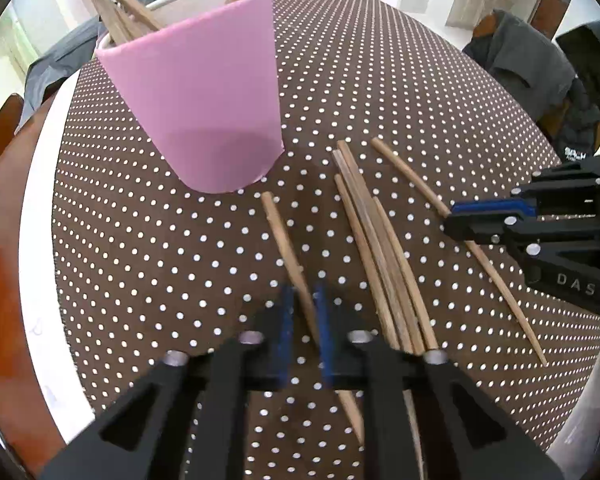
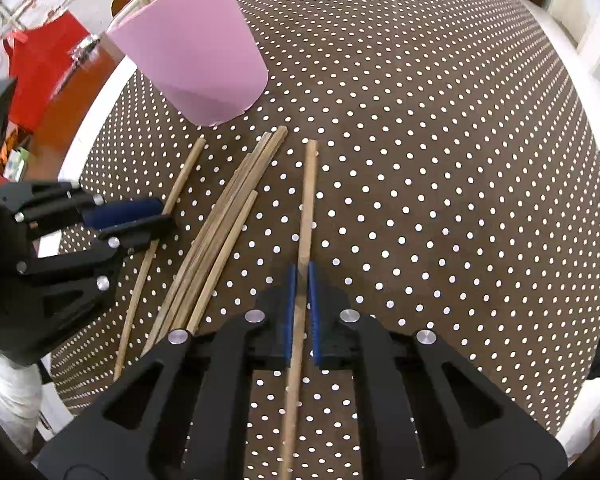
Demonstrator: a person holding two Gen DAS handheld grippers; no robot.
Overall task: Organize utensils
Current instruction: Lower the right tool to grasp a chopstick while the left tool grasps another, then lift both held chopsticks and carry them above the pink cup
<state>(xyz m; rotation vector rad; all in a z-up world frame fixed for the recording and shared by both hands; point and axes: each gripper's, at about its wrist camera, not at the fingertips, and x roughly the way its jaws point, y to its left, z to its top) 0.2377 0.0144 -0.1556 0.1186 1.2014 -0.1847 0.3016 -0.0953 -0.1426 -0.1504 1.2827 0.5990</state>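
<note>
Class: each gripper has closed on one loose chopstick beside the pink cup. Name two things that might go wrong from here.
1. The left gripper grips its chopstick well off-centre, so it may swing when lifted.
2. The pink cup already holds chopsticks leaning outward; inserting more might knock them.

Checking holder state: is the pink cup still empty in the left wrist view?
No, the pink cup already holds several wooden chopsticks sticking out above its rim.
</note>
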